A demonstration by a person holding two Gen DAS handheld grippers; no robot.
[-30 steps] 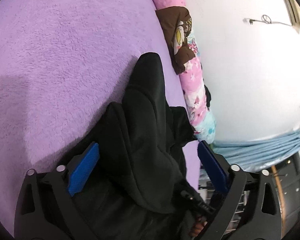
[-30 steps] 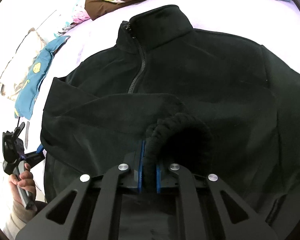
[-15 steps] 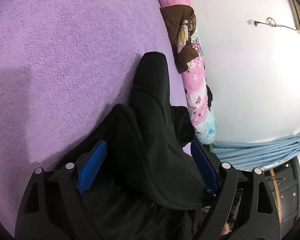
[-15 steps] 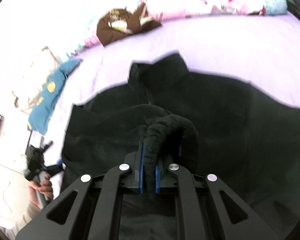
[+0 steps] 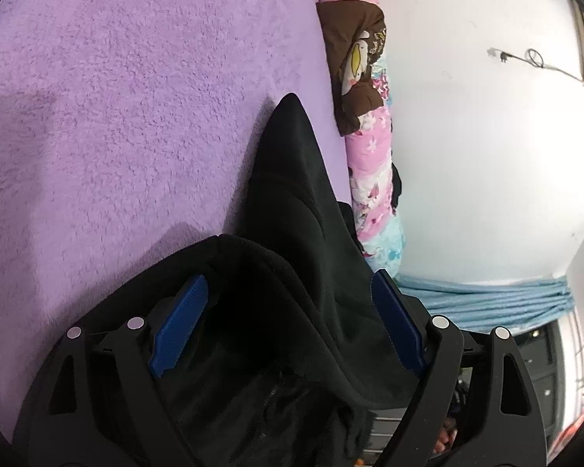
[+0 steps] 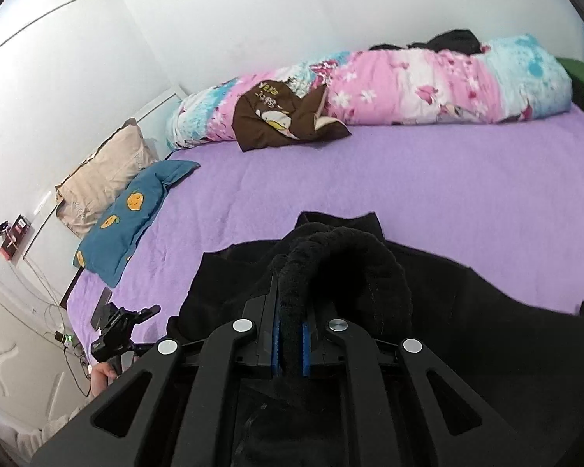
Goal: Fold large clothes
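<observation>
The right gripper (image 6: 290, 344) pinches a thick rolled edge of the black fleece jacket (image 6: 467, 323) between its blue pads. The left gripper (image 5: 288, 319), at eight o'clock, stands wide, soft folds draped loosely between its fingers. The jacket lies on the nubby purple bedspread (image 6: 370, 179).

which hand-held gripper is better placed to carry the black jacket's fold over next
Right. The right hand-held gripper is shut on a thick bunch of the black jacket, raised over the purple bed. The left hand-held gripper stands open, fabric only draped between its pads.
</observation>
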